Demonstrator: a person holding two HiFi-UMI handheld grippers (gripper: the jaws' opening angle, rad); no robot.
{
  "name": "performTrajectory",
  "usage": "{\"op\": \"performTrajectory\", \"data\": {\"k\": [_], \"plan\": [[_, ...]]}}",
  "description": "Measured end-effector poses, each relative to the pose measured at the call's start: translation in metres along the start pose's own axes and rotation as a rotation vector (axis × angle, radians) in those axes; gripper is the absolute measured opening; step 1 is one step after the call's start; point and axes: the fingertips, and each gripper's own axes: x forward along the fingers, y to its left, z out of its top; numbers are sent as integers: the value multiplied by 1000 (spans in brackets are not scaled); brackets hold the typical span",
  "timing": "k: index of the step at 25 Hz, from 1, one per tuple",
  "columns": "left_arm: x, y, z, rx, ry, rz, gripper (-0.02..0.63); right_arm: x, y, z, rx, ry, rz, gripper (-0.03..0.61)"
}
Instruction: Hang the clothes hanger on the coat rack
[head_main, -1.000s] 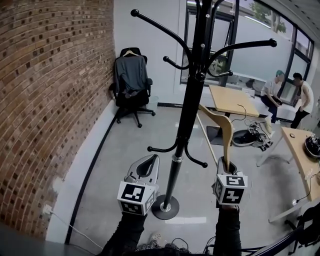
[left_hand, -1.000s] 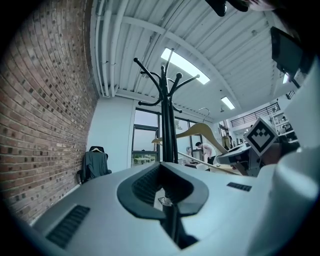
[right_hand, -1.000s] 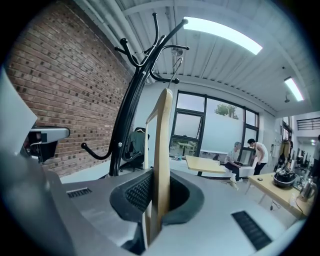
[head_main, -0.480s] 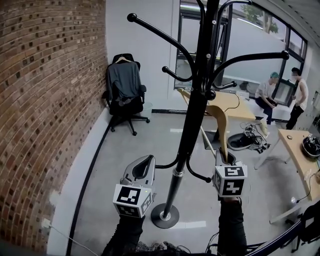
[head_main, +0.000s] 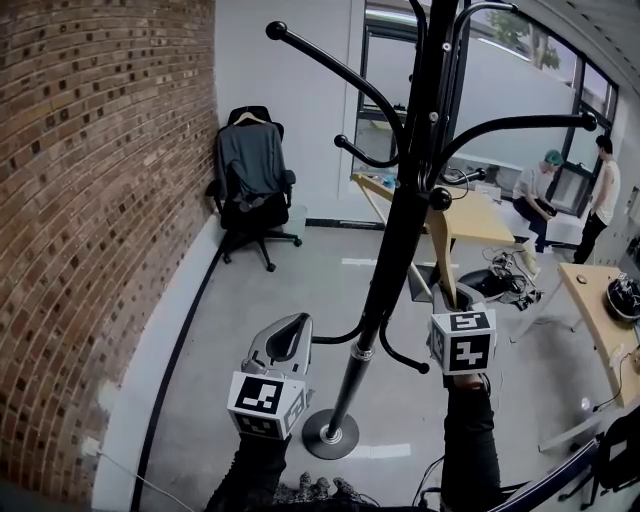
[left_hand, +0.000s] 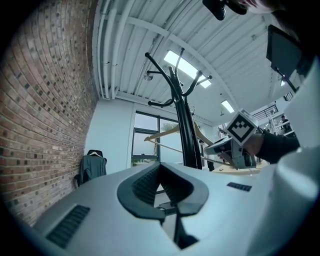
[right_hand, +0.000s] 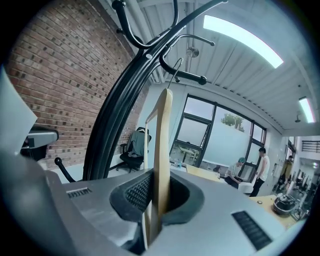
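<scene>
The black coat rack (head_main: 400, 230) stands in the middle on a round base, its curved arms spreading at the top. My right gripper (head_main: 446, 308) is just right of the pole and shut on the lower end of a wooden clothes hanger (head_main: 441, 255). The hanger rises behind the pole toward the upper arms. In the right gripper view the hanger (right_hand: 164, 135) stands upright between the jaws of my right gripper (right_hand: 159, 185), and its wire hook (right_hand: 177, 70) is close under a ball-tipped arm of the rack (right_hand: 115, 120). My left gripper (head_main: 298, 322) is left of the pole, shut and empty (left_hand: 161, 170).
A brick wall (head_main: 90, 200) runs along the left. An office chair with a grey jacket (head_main: 250, 180) stands at the back left. Wooden tables (head_main: 480, 215) (head_main: 600, 310) and floor cables lie to the right, and two people (head_main: 535, 195) are by the back windows.
My right gripper has risen with the hanger and come nearer the pole, so the hanger's top now sits by the upper arms. The left gripper shifted slightly and stays shut.
</scene>
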Motion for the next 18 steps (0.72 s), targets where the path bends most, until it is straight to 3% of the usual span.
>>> {"op": "performTrajectory", "data": {"k": [8, 18], "plan": [[-2, 6, -4, -8, 6, 13, 8, 12, 11, -7, -23, 33, 40, 30], [-1, 3, -4, 4, 10, 24, 8, 12, 12, -7, -60, -5, 61, 32]]}}
